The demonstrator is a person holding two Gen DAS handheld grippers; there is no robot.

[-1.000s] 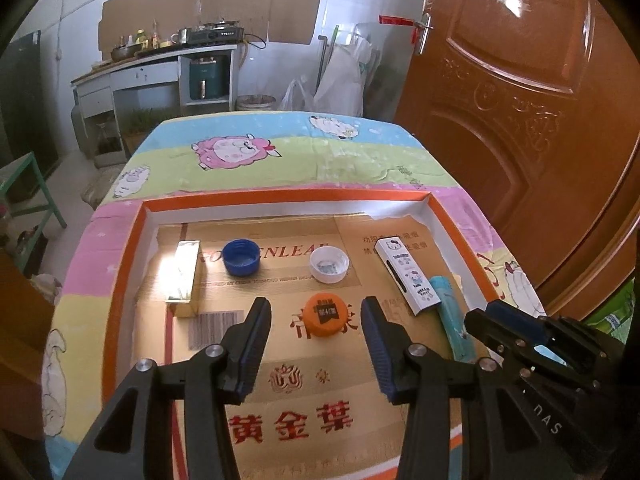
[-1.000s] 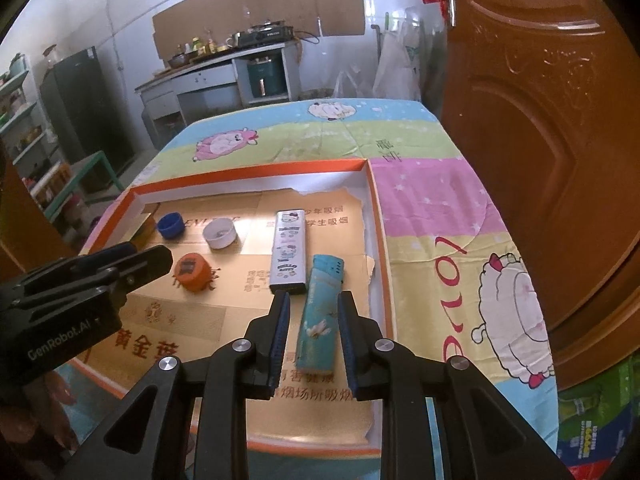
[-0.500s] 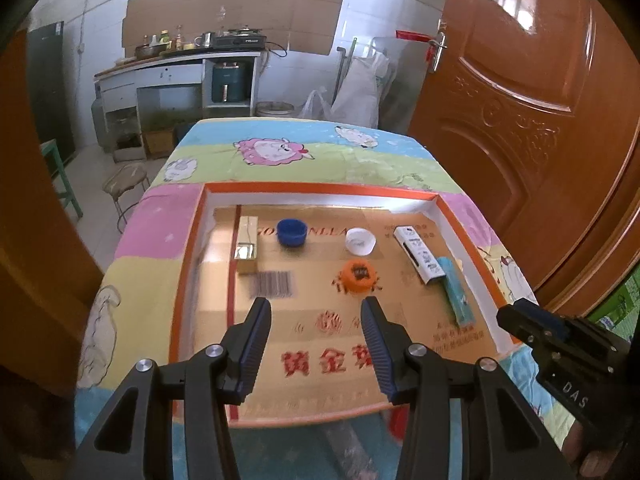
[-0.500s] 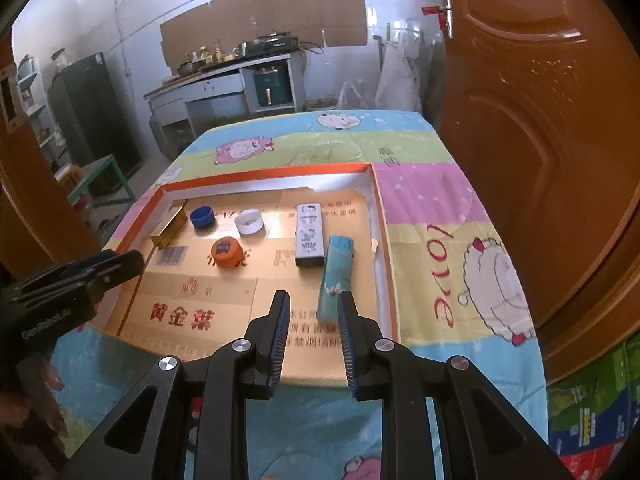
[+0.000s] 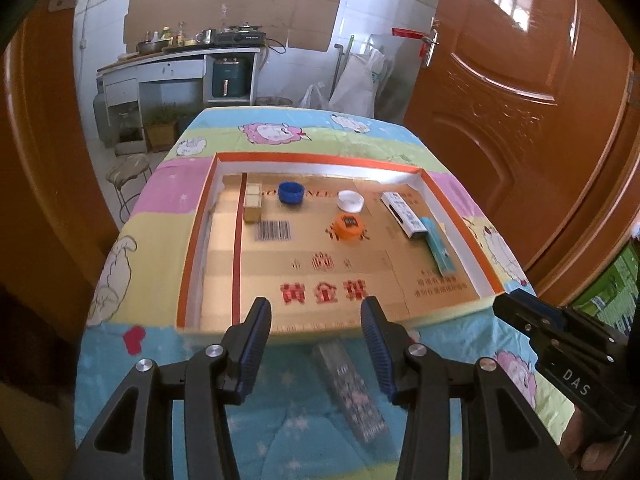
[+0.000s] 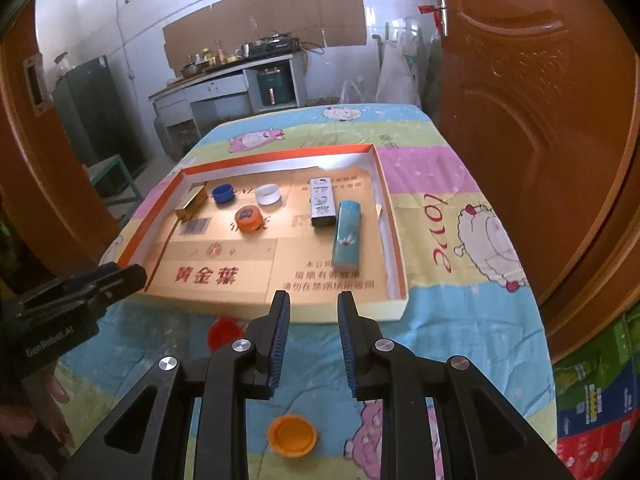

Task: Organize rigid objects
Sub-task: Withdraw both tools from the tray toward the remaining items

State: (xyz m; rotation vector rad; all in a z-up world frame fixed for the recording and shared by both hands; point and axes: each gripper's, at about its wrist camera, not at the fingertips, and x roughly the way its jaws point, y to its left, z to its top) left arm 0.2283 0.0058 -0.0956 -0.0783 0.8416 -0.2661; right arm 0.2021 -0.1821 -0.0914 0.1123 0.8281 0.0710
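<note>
Covering the table, a cartoon-print cloth [image 6: 460, 236] carries a shallow orange-rimmed tray [image 6: 390, 216]. Inside: teal box [image 6: 347, 236] beside white box [image 6: 322, 201], gold box [image 6: 192, 207] far left, orange cap [image 6: 248, 218], blue cap [image 6: 223, 193], white cap [image 6: 268, 194]. Left gripper [image 5: 316, 346] and right gripper [image 6: 310, 338] both gape, empty, short of the tray's near wall.

- Cardboard liner [image 6: 224, 256]: large red characters "黄金葉"; a printed barcode [image 5: 273, 231] near its far left.
- Left hand-held gripper [image 6: 76, 296]: "GenRobot.AI" in white on its body.
- Right hand-held gripper [image 5: 560, 340]: "DAS".
- Bedsheet [image 6: 440, 236]: red "love".
</note>
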